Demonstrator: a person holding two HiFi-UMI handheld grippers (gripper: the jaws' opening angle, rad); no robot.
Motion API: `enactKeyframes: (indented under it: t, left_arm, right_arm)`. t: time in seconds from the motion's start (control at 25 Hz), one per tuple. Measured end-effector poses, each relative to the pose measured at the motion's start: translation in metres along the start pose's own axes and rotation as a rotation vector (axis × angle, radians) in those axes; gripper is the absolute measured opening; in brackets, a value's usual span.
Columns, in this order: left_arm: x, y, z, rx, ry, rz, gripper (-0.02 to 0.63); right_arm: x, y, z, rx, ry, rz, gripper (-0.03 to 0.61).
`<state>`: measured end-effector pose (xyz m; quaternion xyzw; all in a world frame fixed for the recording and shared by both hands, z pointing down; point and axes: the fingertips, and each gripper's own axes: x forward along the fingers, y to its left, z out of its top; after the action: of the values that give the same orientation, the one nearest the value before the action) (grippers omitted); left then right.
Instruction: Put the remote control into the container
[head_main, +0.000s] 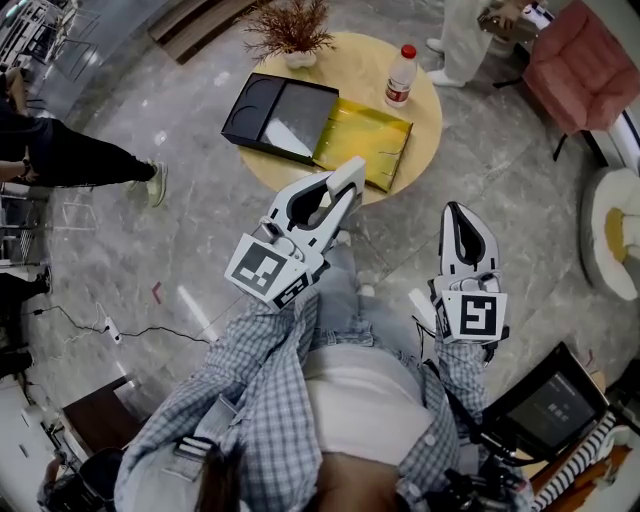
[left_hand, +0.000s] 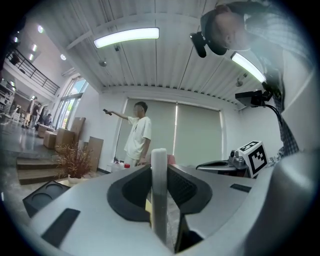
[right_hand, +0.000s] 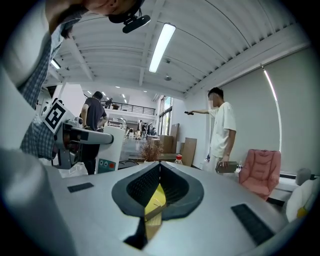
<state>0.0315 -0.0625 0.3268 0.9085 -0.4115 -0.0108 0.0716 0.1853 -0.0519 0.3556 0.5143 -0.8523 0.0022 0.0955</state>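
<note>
A slim white remote control (left_hand: 159, 192) stands on edge between the jaws of my left gripper (left_hand: 161, 167), which is shut on it. From the head view, the left gripper (head_main: 343, 190) hangs just over the near rim of the round wooden table (head_main: 432, 125), with the remote's end (head_main: 351, 172) sticking out past the tips. The black container (head_main: 278, 115) lies on that table to the left, beside a yellow sheet (head_main: 368, 140); its corner (left_hand: 42, 196) shows low left in the left gripper view. My right gripper (head_main: 459, 213) is shut and empty over the floor, right of the table. Its jaws (right_hand: 160, 166) meet.
A plastic bottle with a red cap (head_main: 401, 76) and a dried plant (head_main: 291, 28) stand at the table's far side. A person in white (right_hand: 220, 132) stands beyond the table, next to a pink armchair (head_main: 590, 65). Another person's legs (head_main: 70, 160) are at the left.
</note>
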Motion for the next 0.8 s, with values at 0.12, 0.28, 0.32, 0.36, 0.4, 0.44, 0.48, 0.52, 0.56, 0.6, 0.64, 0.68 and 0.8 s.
enactKeyframes:
  t: [0.12,0.28,0.32,0.36,0.4,0.44,0.48,0.52,0.56,0.6,0.64,0.68,0.8]
  left_arm:
    - [0.007,0.013,-0.004,-0.016,0.001,-0.004,0.095]
    - [0.014,0.035,-0.011,-0.016,0.014,-0.01,0.095]
    - [0.017,0.04,-0.012,-0.021,0.017,-0.01,0.095]
    - [0.02,0.045,-0.012,-0.027,0.019,-0.01,0.095]
    - [0.023,0.05,-0.011,-0.033,0.02,-0.011,0.095]
    - [0.027,0.055,-0.009,-0.039,0.02,-0.011,0.095]
    - [0.031,0.059,-0.007,-0.044,0.02,-0.012,0.095]
    - [0.035,0.063,-0.005,-0.048,0.019,-0.014,0.095]
    - [0.038,0.067,-0.004,-0.05,0.02,-0.017,0.095]
    - [0.041,0.071,-0.004,-0.052,0.022,-0.021,0.095]
    - [0.043,0.076,-0.005,-0.056,0.023,-0.025,0.095]
    - [0.045,0.081,-0.006,-0.064,0.024,-0.029,0.095]
    - [0.056,0.1,-0.013,-0.108,0.022,-0.036,0.095]
  right_arm:
    - [0.017,0.003,-0.001,0.011,-0.004,0.016,0.006]
    - [0.039,0.014,0.002,0.049,-0.039,0.075,0.006]
    - [0.045,0.014,0.001,0.045,-0.032,0.079,0.006]
    - [0.051,0.014,0.001,0.035,-0.023,0.08,0.006]
    - [0.057,0.013,0.002,0.026,-0.014,0.082,0.008]
    - [0.062,0.012,0.003,0.022,-0.007,0.084,0.008]
    - [0.068,0.011,0.004,0.021,-0.002,0.087,0.006]
    - [0.074,0.01,0.005,0.021,0.002,0.092,0.006]
    - [0.08,0.011,0.005,0.022,0.007,0.097,0.006]
    - [0.085,0.012,0.005,0.023,0.013,0.104,0.006]
    - [0.092,0.014,0.005,0.027,0.018,0.114,0.008]
    - [0.099,0.017,0.004,0.033,0.023,0.124,0.006]
    - [0.119,0.025,-0.006,0.04,0.065,0.162,0.008]
